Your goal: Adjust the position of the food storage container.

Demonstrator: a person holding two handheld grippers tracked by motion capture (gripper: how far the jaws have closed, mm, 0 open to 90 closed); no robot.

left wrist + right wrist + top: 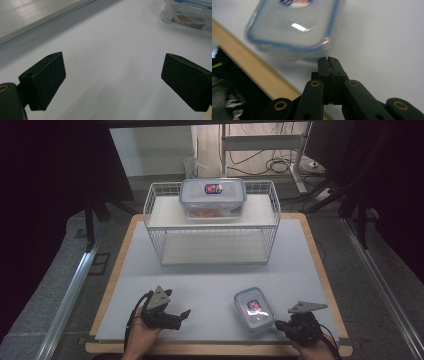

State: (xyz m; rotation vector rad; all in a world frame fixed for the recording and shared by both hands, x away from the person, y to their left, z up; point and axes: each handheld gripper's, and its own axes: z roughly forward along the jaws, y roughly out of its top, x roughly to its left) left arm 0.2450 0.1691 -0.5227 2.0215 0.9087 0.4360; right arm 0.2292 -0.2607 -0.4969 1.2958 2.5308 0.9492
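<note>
A small clear lidded box with a blue rim (254,309) lies on the white table top near the front right; it shows blurred in the right gripper view (294,27). My right gripper (276,324) is shut with nothing between its jaws, its tips (328,60) just short of the box's near side. My left gripper (186,313) rests at the front left, jaws wide open over bare table (113,82), with a corner of the small box (190,15) far off. A larger lidded box (213,197) stands on the top shelf of a white wire rack (212,222).
The white table top (210,275) has a wooden border (320,265). The rack stands across the far half. Dark curtains, metal rails and cables surround the table.
</note>
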